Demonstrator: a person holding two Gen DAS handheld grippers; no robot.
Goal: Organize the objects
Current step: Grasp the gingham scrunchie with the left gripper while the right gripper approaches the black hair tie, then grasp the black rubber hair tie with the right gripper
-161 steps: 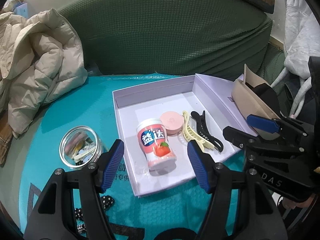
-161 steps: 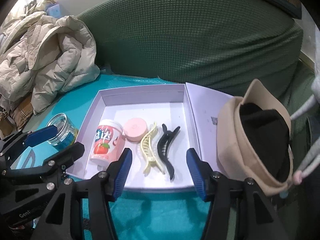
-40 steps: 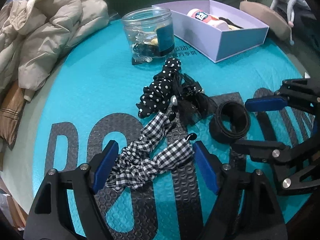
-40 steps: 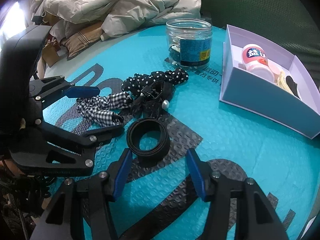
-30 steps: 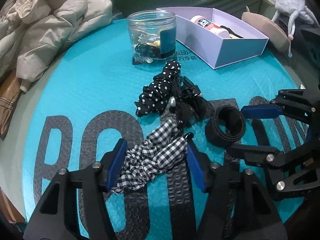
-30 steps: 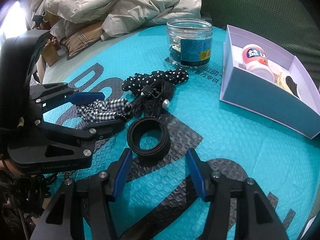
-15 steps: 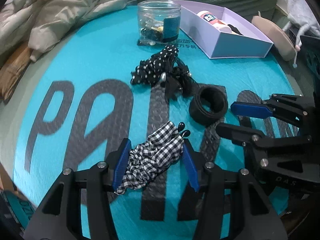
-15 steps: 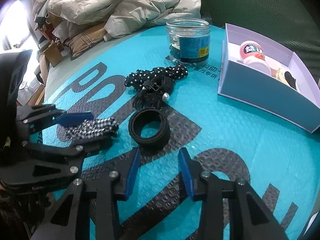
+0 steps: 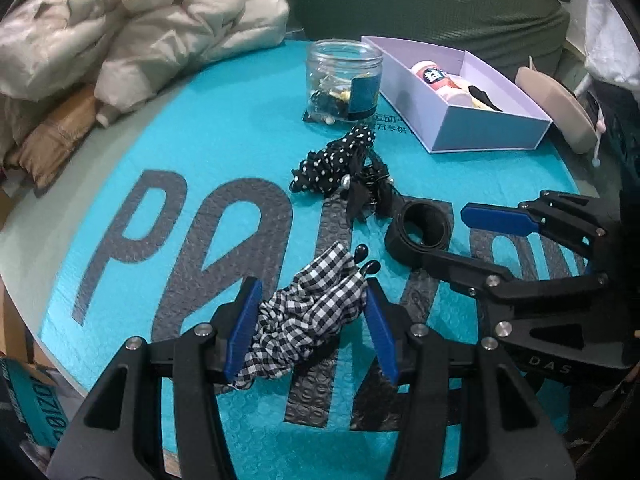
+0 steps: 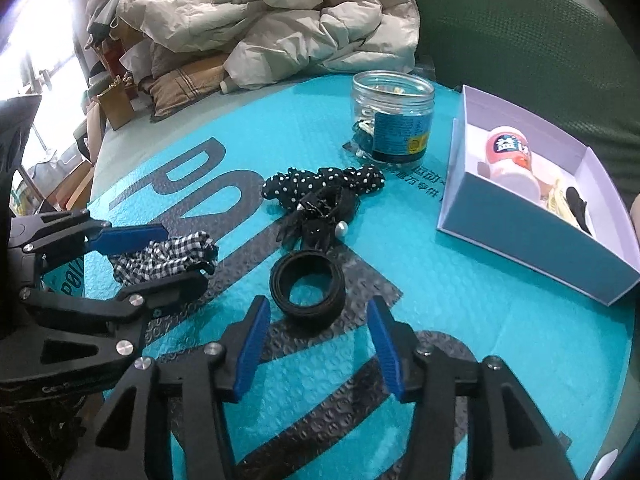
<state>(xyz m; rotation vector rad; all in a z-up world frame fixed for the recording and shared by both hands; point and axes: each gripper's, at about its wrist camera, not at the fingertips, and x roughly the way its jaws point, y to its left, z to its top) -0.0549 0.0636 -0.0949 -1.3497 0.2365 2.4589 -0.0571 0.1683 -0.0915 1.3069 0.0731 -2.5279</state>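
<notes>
My left gripper (image 9: pixel 312 320) is shut on a black-and-white checked scrunchie (image 9: pixel 316 300), held apart from the other hair items; the right wrist view shows the scrunchie (image 10: pixel 168 256) pinched in it. My right gripper (image 10: pixel 318 340) is open, its fingertips just short of a black band ring (image 10: pixel 308 288) lying flat on the teal mat (image 10: pixel 460 300). Beyond the ring (image 9: pixel 424 228) lie a polka-dot scrunchie (image 10: pixel 324 182) and a black bow clip with a pearl (image 10: pixel 320 216). Farther back stands a lilac box (image 10: pixel 532 236).
A glass jar (image 10: pixel 392 120) of small clips stands left of the box, which holds a gum bottle (image 10: pixel 508 152) and hair claws. A beige jacket (image 10: pixel 280 12) is piled at the mat's back left. A beige hat (image 9: pixel 556 108) lies right of the box, and a green sofa (image 10: pixel 520 28) stands behind.
My left gripper closed on the checked scrunchie and drew it back from the pile. My right gripper came closer to the black ring, its fingers a little narrower.
</notes>
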